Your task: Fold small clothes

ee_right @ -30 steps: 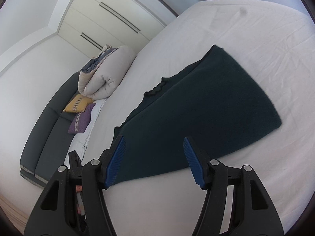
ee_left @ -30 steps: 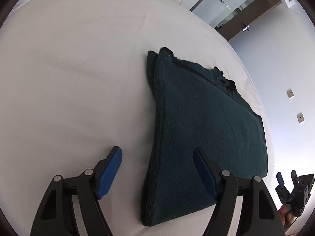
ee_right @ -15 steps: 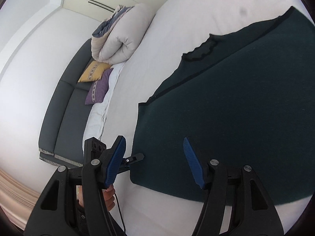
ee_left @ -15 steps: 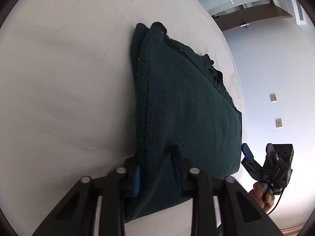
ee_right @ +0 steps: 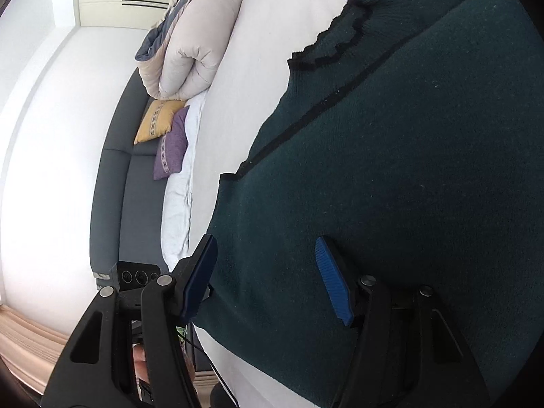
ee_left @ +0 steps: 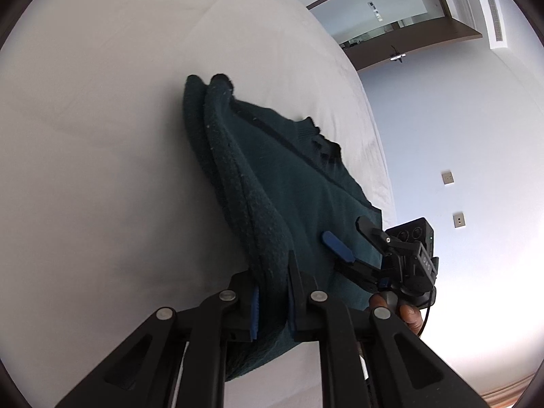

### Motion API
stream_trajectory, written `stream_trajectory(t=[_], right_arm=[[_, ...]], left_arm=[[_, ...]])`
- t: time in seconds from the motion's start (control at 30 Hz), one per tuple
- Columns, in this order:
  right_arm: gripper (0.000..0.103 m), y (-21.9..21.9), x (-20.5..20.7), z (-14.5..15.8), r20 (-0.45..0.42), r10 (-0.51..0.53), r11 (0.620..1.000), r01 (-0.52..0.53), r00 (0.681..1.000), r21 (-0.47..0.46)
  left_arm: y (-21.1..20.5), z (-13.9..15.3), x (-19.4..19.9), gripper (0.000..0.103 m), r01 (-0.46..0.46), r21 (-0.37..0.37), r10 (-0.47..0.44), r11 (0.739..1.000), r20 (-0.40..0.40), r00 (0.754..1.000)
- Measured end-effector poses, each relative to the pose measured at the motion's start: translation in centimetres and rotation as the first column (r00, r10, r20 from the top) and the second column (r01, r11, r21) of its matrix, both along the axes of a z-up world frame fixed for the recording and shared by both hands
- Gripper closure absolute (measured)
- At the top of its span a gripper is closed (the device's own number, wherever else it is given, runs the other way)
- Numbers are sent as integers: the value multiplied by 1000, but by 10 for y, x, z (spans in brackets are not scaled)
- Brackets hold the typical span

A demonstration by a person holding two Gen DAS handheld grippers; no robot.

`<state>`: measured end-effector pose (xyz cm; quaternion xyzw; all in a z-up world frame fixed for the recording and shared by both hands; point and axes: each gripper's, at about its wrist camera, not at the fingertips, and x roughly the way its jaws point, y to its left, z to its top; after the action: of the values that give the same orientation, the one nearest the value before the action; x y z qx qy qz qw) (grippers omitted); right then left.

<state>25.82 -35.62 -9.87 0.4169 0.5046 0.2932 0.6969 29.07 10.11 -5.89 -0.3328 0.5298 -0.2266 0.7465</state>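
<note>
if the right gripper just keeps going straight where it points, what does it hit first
Most likely the dark green knitted garment lying on the white bed. The right gripper hangs open just over the garment's near corner, angled down at the fabric, though depth is hard to judge.

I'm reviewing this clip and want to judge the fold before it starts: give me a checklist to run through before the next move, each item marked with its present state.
1. Left gripper has the sweater: ok; its fingers are closing, with the folded edge pinched between them.
2. Right gripper has the sweater: not ok; its fingers stand apart over the cloth, nothing pinched.
3. Both layers caught in the left grip: cannot tell; the inner side is hidden.
4. Sweater lies flat on the bed: ok, except the raised edge at the left gripper.
5. Bed beside the sweater free for folding: ok on the side seen in the left wrist view.
6. Rolled duvet away from the sweater: ok.
</note>
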Motion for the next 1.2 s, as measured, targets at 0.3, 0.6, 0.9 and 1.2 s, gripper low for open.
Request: stream_trajectory(t=[0.3,0.6,0.9,1.2], right_arm=[[35,-83,8,12,24,-95,980,89,995,177],[28,-175,11,-3,-40,-221,942,224,975,251],[28,-166,29,3,-30,-158,975,161,987,151],[79,-94,44,33,-3,-13,944,11,1000,-329]], left_arm=[[-139,71,13,91,154,91,-167,984,148,975],[-279,23,9,79,322,66,-328,945,132,936],[-216,38,-8,46,244,37,-246,969,232,941],[-171,0,-7,46,177,28,-179,984,160,971]])
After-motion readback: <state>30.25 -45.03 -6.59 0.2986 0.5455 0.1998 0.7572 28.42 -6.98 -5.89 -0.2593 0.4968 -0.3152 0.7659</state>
